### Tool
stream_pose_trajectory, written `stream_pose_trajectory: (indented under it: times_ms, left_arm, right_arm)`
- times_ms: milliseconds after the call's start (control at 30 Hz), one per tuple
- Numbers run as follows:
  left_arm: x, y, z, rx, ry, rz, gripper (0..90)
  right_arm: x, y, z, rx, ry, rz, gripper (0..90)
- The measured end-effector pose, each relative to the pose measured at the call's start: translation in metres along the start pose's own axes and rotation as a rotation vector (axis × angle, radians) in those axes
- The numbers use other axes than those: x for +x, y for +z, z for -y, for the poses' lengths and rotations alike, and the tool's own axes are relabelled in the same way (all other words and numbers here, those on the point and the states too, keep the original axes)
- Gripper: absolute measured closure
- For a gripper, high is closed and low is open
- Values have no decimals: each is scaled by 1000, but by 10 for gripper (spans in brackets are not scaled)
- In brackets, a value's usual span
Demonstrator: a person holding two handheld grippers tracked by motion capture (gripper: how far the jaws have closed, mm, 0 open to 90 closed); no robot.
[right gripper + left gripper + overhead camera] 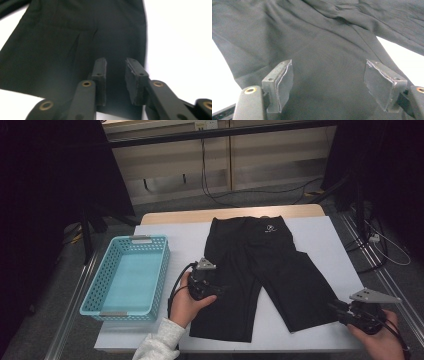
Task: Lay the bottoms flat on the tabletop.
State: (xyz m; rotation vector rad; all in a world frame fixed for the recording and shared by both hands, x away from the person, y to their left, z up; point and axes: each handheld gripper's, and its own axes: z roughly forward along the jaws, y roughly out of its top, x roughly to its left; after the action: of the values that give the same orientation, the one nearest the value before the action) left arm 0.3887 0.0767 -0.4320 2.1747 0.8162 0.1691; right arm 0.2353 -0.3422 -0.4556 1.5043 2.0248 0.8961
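Black shorts (260, 270) lie flat on the white tabletop (325, 240), waistband toward the far edge, two legs running down toward the near edge and splaying apart. The long axis runs far to near; the leg on the person's right angles out toward the near right corner.

Left gripper (212, 289) hovers over the outer edge of the other leg, about midway along it. Its jaws stand wide, fabric beneath them in the left gripper view, nothing pinched.

Right gripper (336, 309) sits near the near right corner, pointing in at the hem of the right leg (312, 317). Its jaws are parted only narrowly; in the right gripper view the hem lies just ahead of and under the pads (132, 80), with no fabric caught between them. The right hand is the nearer one to that hem, the left hand to the left leg.

Judgement: any fold turns on that splay, since the right leg must travel inward across the gap to meet the left.

A blue perforated basket (127, 277) stands at the left edge, empty, well apart from the cloth. Nothing blocks either gripper.
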Motion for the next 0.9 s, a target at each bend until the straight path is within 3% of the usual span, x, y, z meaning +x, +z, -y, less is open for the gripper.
stream_pose_trajectory:
  times_ms: [67,133,267,400,600,767,900]
  left_arm:
    - [0,0,0,1,1,-5,243]
    - [0,0,0,-1,1,-2,243]
    - [1,0,0,0,-5,1,243]
    - [1,-1,1,1,1,-2,243]
    - [2,-1,3,7,-7,-1,243]
    - [2,0,3,5,-7,-1,243]
    - [3,0,4,8,-10,-3,243]
  right_arm:
    - [1,6,2,19,-20,16,643]
    - [3,6,-2,17,-18,4,609]
    - [13,11,-9,-13,-50,-17,549]
    - [26,19,-16,-17,-55,-70,547]
    - [58,30,-27,-28,-119,-157,548]
    - [81,41,-35,-38,-127,-226,556]
    - [94,49,-37,-9,-151,-264,564]
